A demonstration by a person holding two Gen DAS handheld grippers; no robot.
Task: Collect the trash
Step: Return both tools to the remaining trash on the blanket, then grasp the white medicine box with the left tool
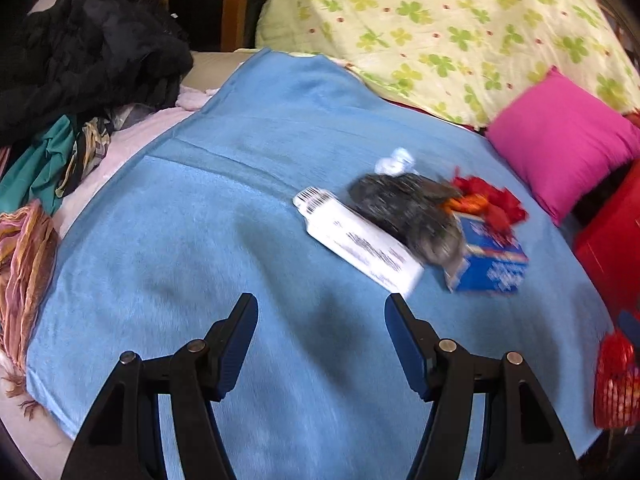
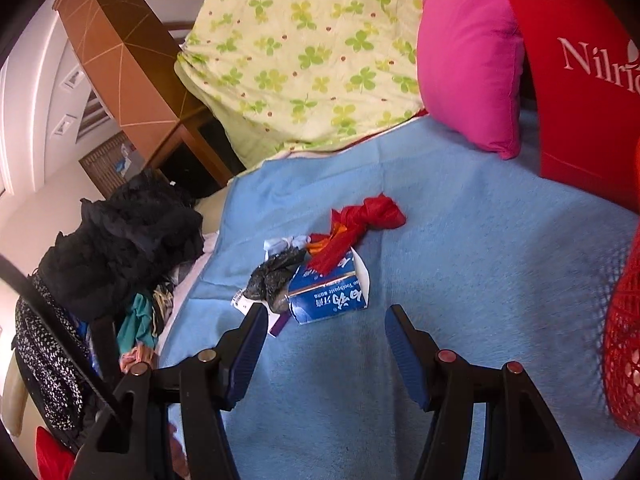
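On the bed, a blue blanket carries a small heap of trash. A white tube lies flat at the heap's near-left side, a crumpled black wrapper rests against it and partly over a blue toothpaste box, and a knotted red bag lies across the box's far end. A white paper scrap sits just behind the wrapper.

My left claw hangs released above bare blanket, its jaws spread wide and holding nothing; the tube's near end lies just beyond its right fingertip. My right claw is likewise released and empty, with the box just ahead between the fingertips, and its left finger hides part of the tube.

A pink pillow and a clover-print quilt lie at the far side of the blanket. Dark clothes are piled to the left. A red mesh basket stands at the right edge, and a red carton is beside the pillow.
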